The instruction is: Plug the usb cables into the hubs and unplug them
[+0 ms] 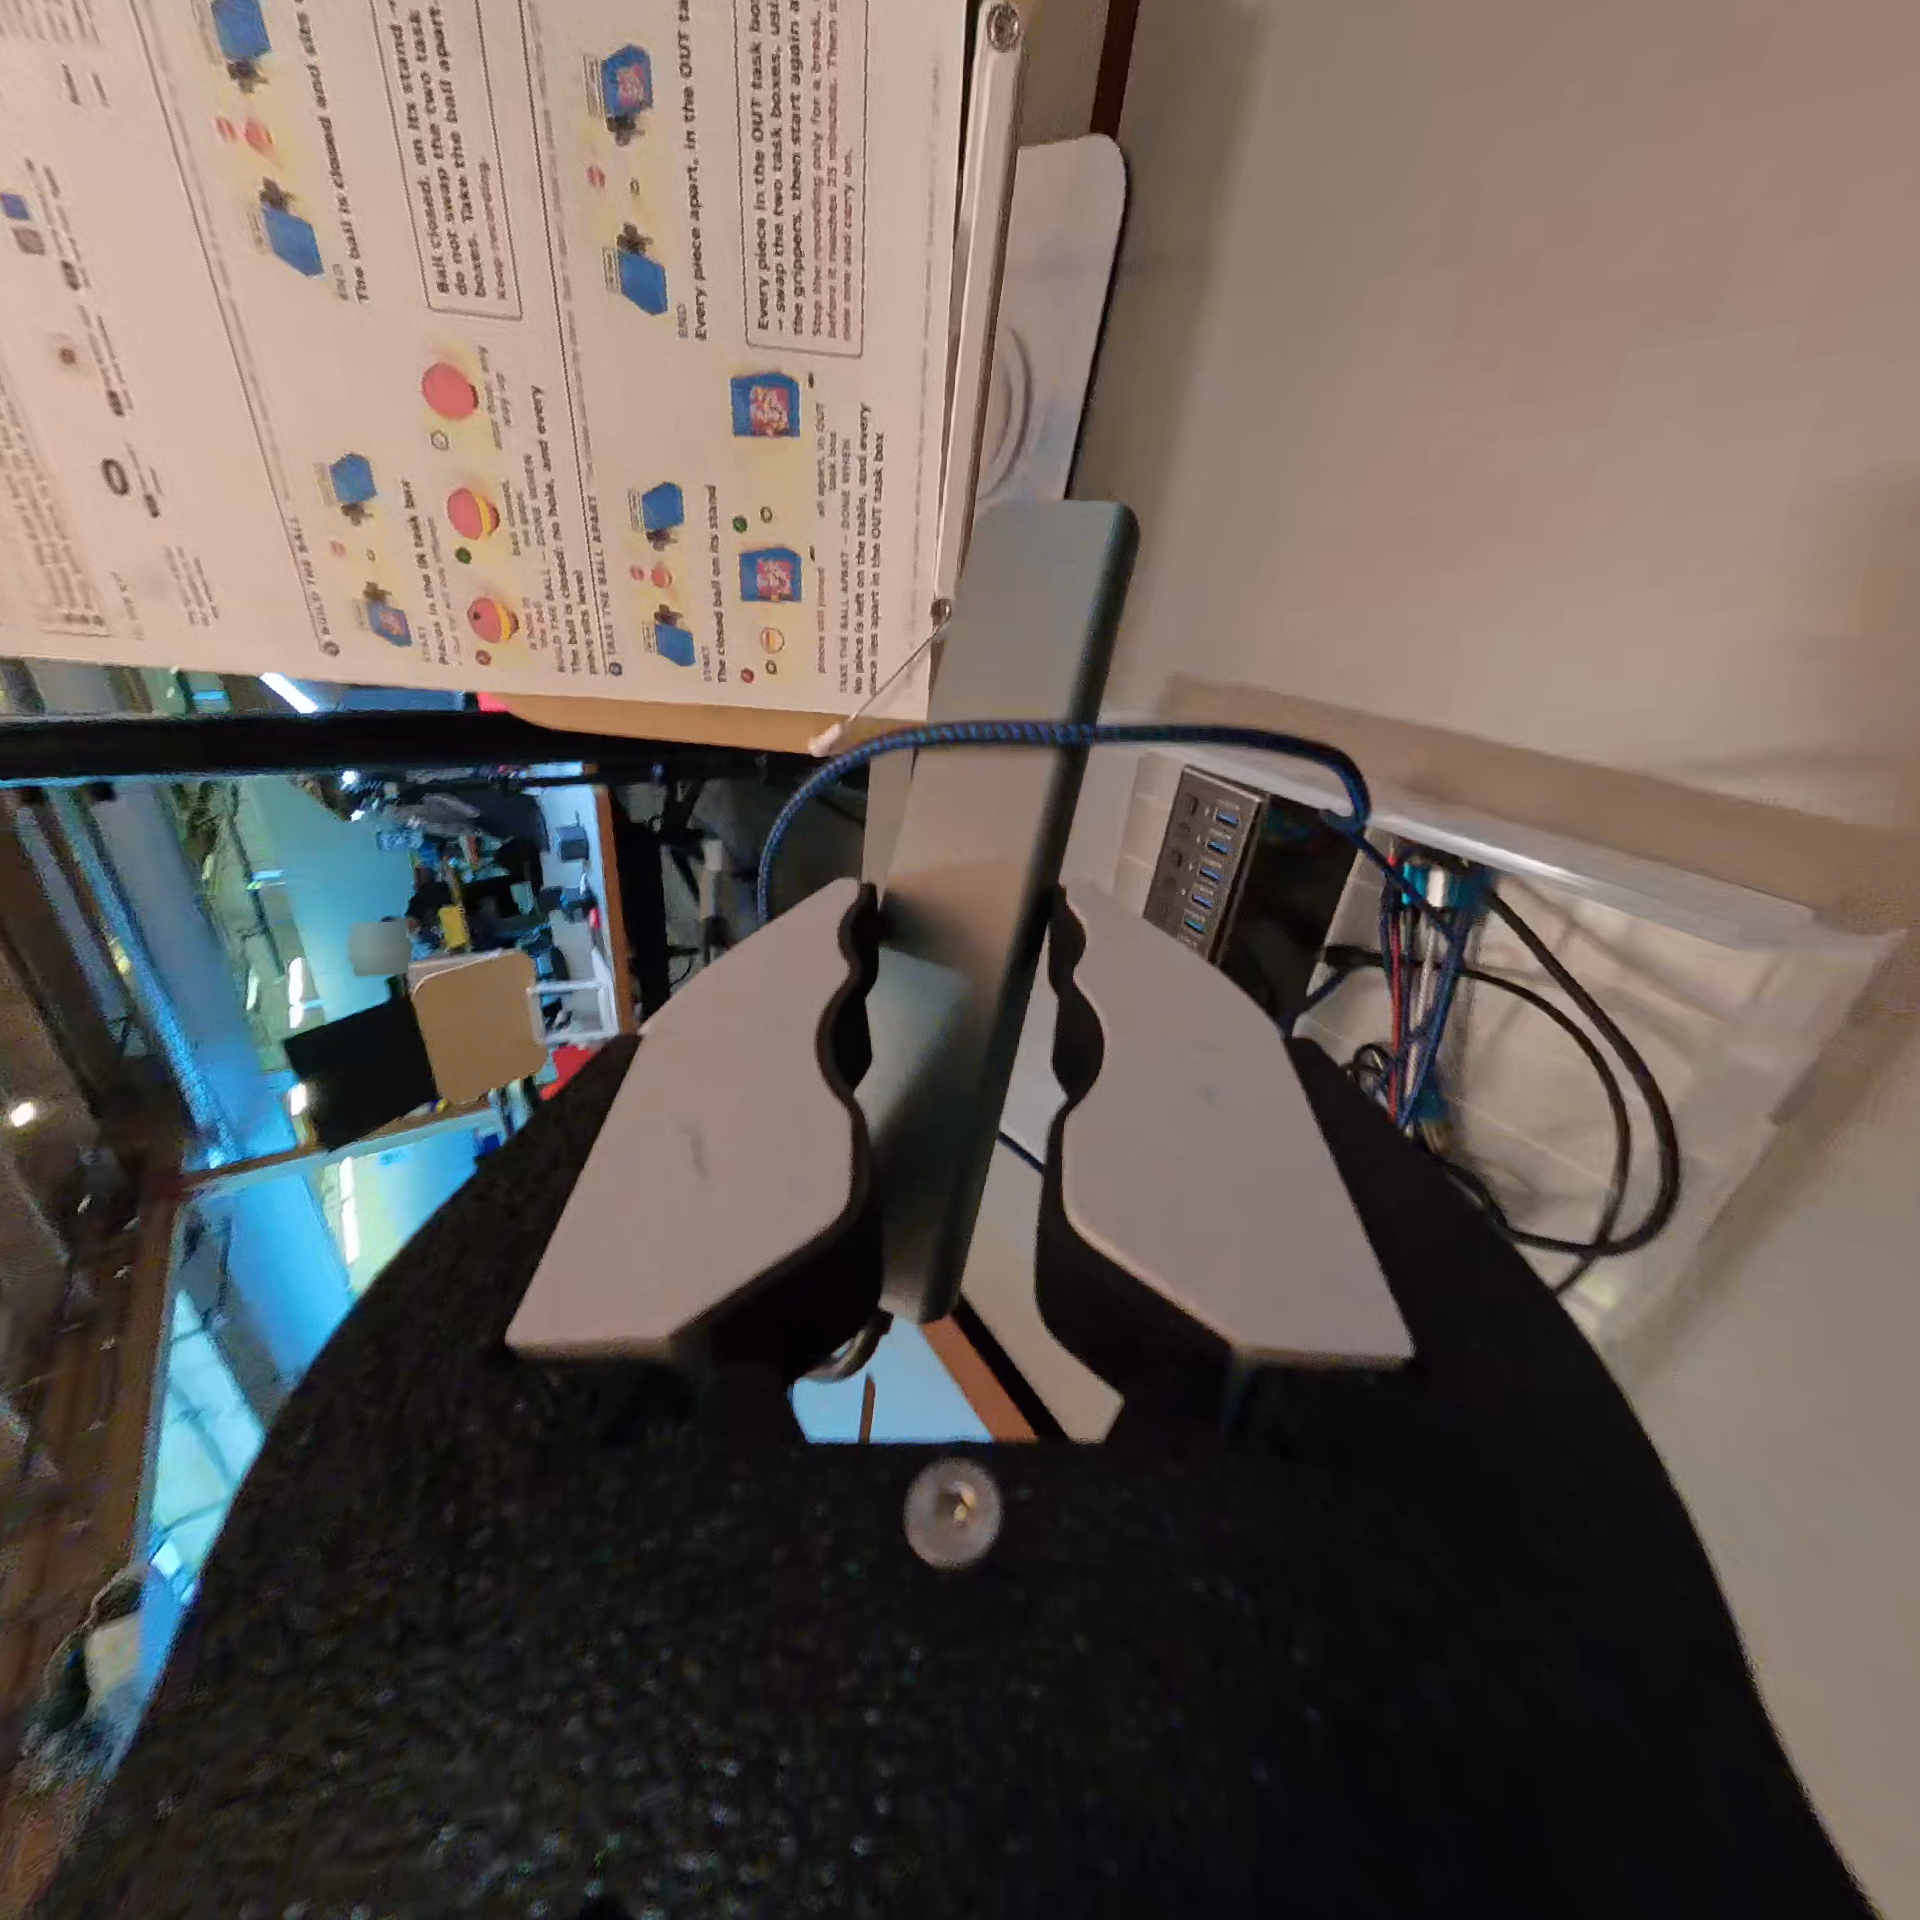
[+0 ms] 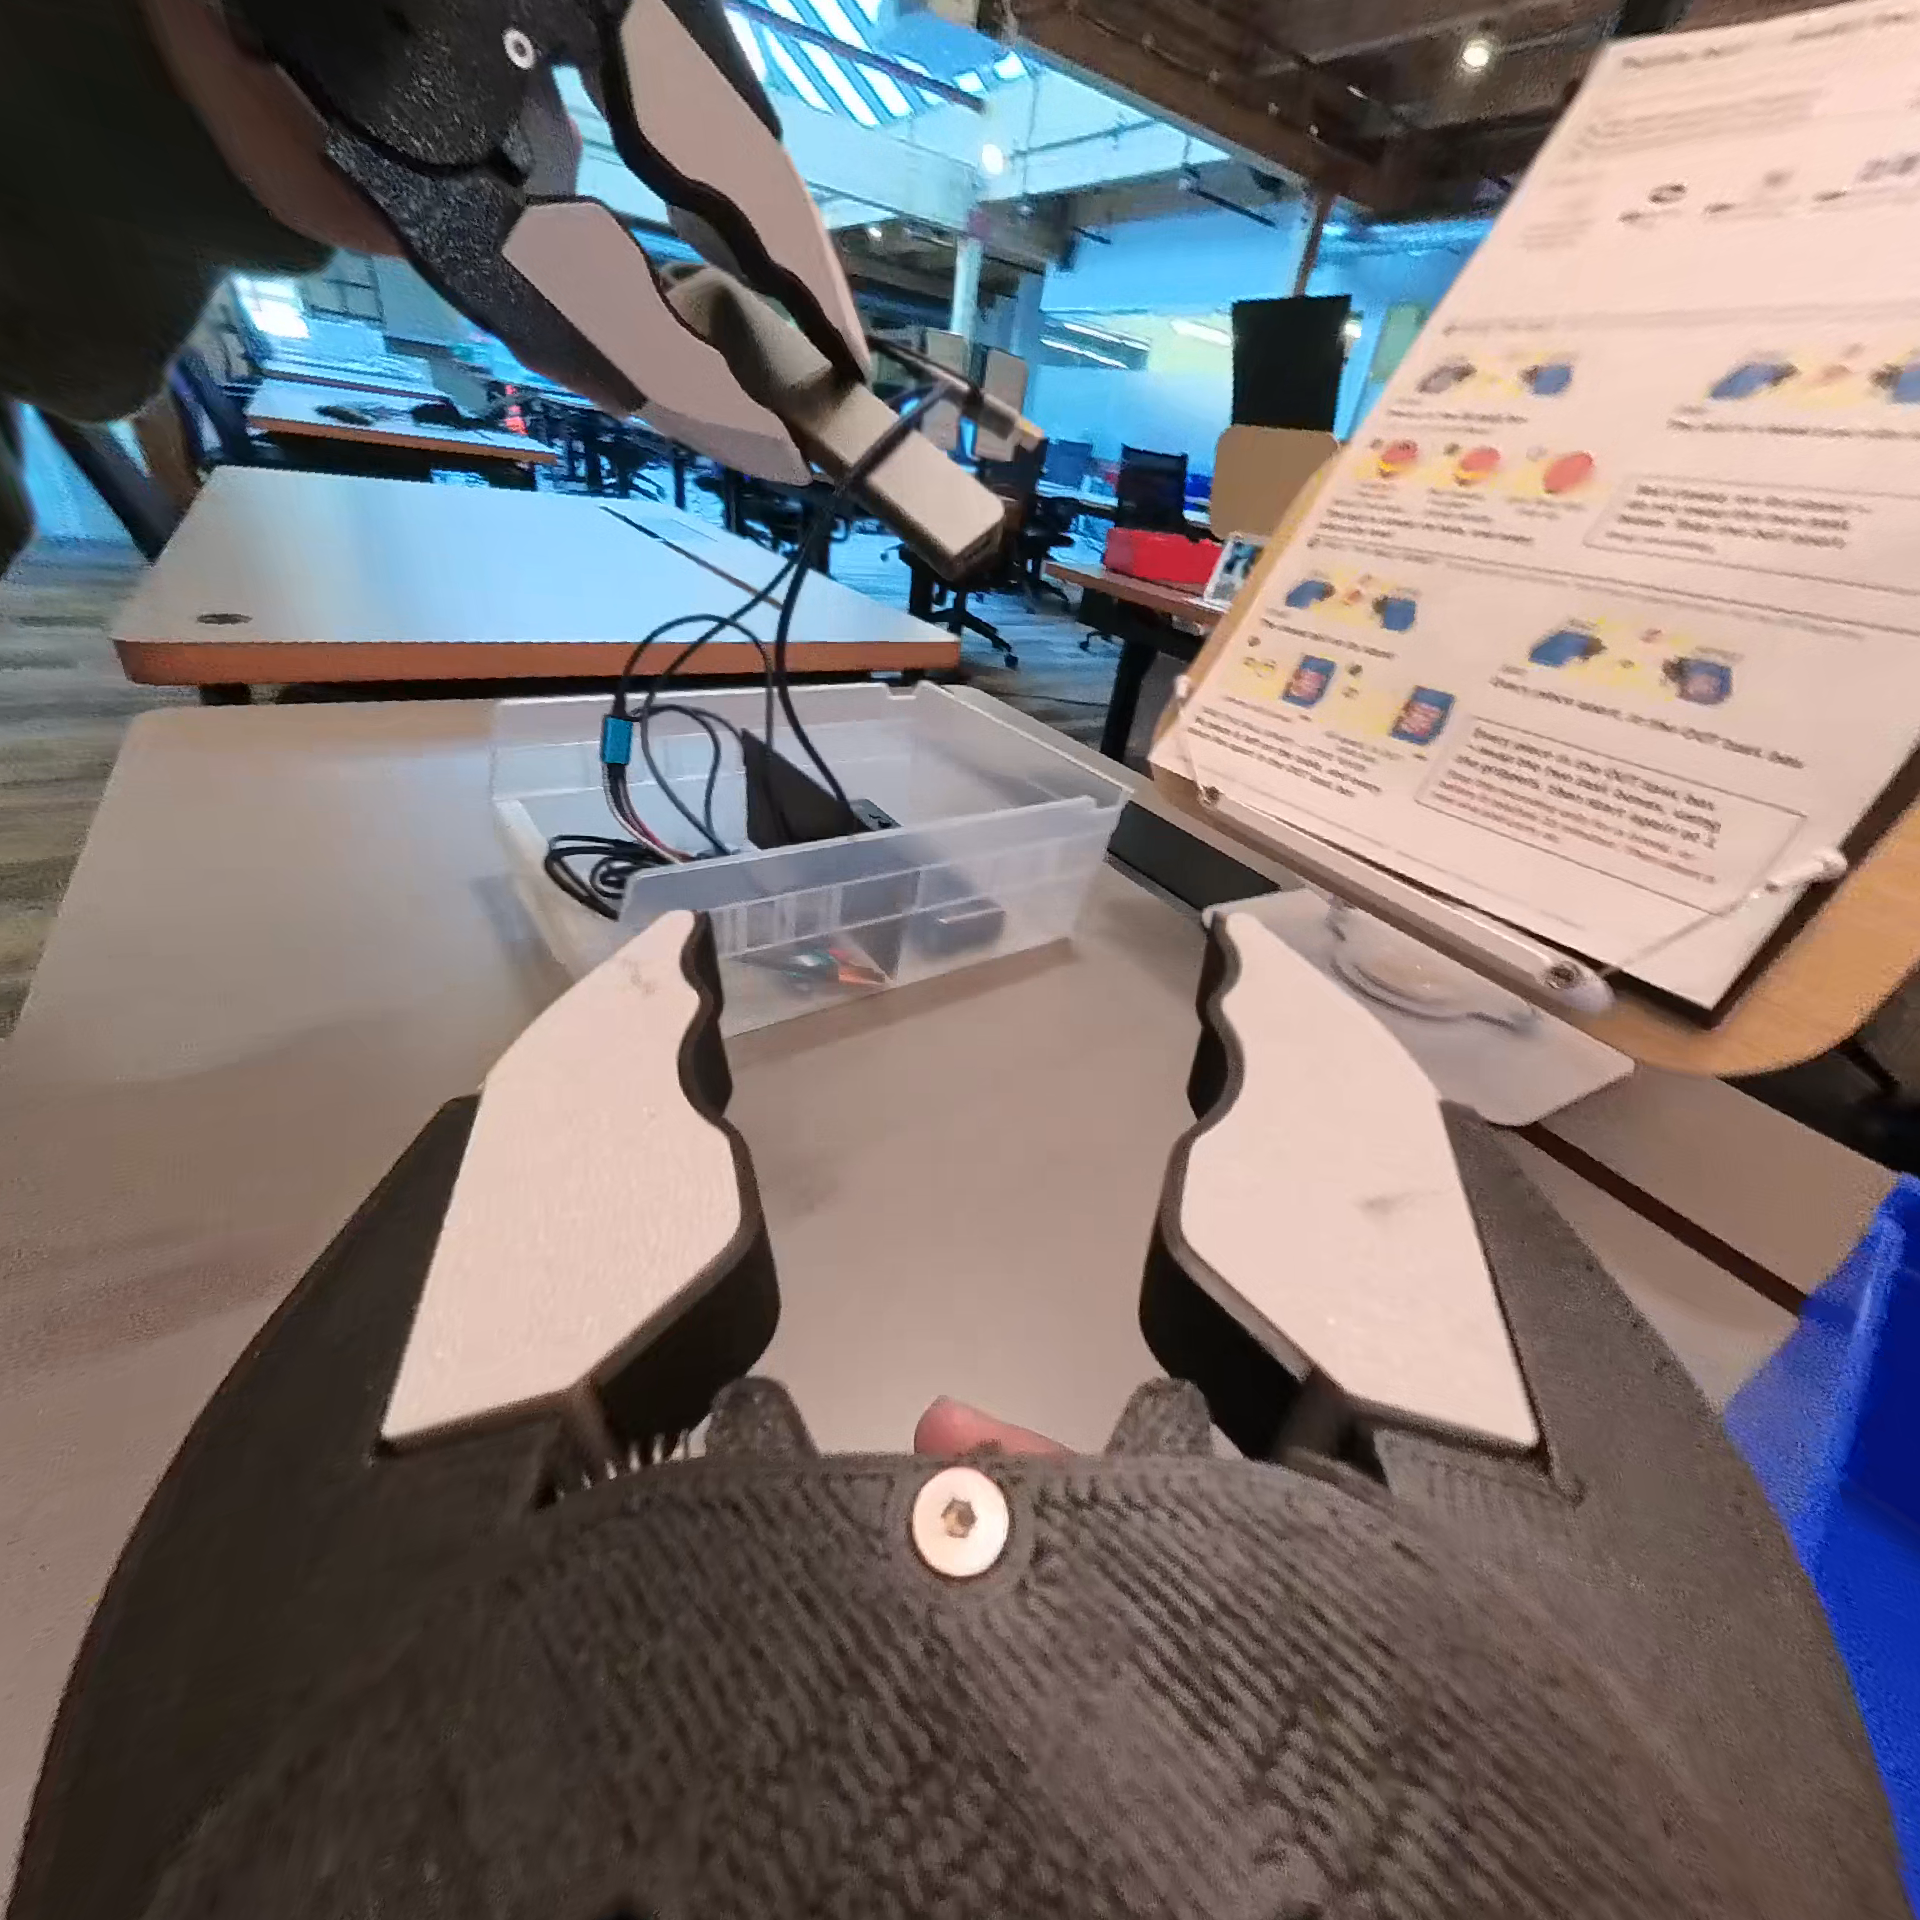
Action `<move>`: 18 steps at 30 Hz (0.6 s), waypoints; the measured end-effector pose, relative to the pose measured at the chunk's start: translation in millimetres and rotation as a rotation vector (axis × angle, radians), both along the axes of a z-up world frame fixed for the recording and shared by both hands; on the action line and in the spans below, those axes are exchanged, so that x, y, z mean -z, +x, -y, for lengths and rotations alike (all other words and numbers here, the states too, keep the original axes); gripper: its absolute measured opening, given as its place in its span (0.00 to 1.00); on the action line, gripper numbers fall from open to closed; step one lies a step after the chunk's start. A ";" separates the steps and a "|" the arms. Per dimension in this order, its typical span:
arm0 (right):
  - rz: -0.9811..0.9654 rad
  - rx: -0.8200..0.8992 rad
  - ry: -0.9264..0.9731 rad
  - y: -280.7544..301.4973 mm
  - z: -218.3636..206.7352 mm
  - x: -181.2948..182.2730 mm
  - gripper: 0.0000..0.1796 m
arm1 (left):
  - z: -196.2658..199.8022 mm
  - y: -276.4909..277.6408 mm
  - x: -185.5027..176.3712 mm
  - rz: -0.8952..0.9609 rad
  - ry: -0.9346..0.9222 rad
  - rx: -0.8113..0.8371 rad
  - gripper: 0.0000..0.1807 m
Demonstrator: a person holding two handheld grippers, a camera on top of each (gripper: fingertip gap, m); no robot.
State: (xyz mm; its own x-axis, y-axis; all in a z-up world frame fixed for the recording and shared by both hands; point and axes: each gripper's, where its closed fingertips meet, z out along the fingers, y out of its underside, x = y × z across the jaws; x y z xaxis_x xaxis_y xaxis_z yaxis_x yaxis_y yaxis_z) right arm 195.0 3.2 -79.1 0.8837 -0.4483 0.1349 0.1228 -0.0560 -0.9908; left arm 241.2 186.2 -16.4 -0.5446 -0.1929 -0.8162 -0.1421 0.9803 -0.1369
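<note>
Right gripper (image 2: 956, 997), nearest: jaws spread wide, nothing between them, over bare table (image 2: 260, 935). A fingertip (image 2: 977, 1432) shows under the gripper body; the rest of that hand is hidden. A blue bin (image 2: 1839, 1382) is cut off by the frame edge to the gripper's right.

Open tabletop runs from the right gripper to the clear plastic tray (image 2: 883, 904); nothing stands in that stretch.

Tray contents hard to read through the frosted wall: black cables (image 2: 665, 800), a blue-collared cable (image 2: 617, 740), a dark wedge shape that may be a hub. From the left wrist view a multi-port hub (image 1: 1210, 862) with blue sockets stands in the tray, partly hidden by the left finger.

Left gripper (image 2: 831, 426) is above the tray, clamped on a slim grey hub (image 2: 894, 468), which sticks out past the fingertips. In its own view the grey hub (image 1: 997, 935) fills the jaw gap. A blue braided cable (image 1: 1039, 736) loops across it down into the tray; the plug end is not visible.

Right of the tray: tilted instruction board (image 2: 1621, 582), its base touching the table.
</note>
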 end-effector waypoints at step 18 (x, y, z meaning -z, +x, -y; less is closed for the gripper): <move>-0.035 0.067 -0.062 24.4 32.1 16.7 0.47 | -56.2 -14.6 38.9 -0.510 0.245 0.013 0.17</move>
